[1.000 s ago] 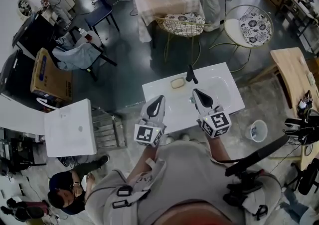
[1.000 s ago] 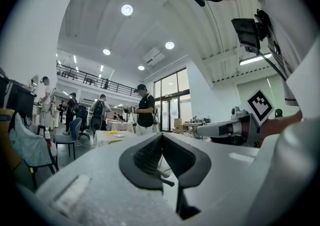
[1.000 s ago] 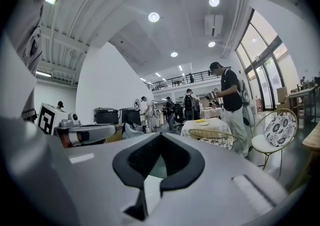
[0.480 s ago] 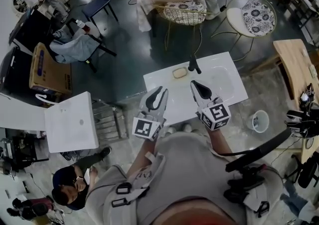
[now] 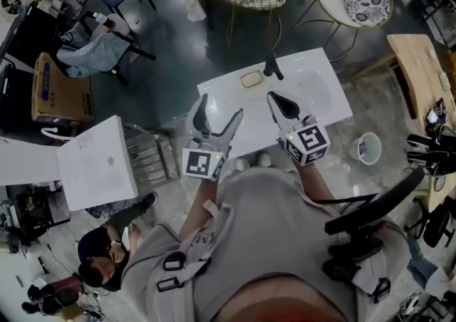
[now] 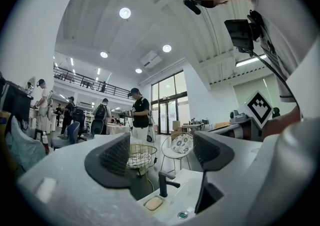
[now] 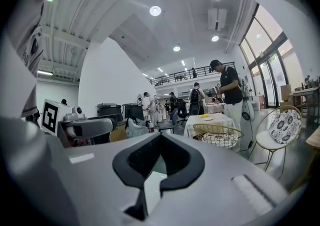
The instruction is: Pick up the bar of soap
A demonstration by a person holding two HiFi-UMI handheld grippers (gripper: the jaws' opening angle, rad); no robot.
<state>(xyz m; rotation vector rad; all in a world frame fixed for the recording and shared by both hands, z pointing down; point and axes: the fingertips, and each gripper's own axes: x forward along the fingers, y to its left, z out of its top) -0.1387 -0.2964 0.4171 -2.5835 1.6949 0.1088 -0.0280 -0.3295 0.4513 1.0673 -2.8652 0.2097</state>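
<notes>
White bench [image 5: 335, 120] in front of us, basin [image 5: 308, 89] sunk into its right half. Both grippers are held about level over the near edge, pointing at the far edge.

Left gripper [image 5: 221, 105]: fingers have just been opening and are now spread wide, with nothing between them. Right gripper [image 5: 276, 100]: fingers clenched together, empty.

Black tap [image 5: 271, 66] stands at the far edge, about mid-bench. Soap [image 5: 251, 79] lies flat in a shallow recess just left of the tap, untouched.

Key relation: the soap is ahead of the left gripper, a bit to its right and lower than the fingers. In the left gripper view the soap [image 6: 153, 203] sits low in the gap, just left of the tap [image 6: 165, 184], so we're roughly lined up but high.

Its long axis runs along the bench's far edge, across our approach, so we judge the spread fingers would close on its length, not its width.

Both tips look about equally near, but only the left is ready to take it. Our call for the next move: forward and down, watching that the right-hand finger clears the tap.
</notes>
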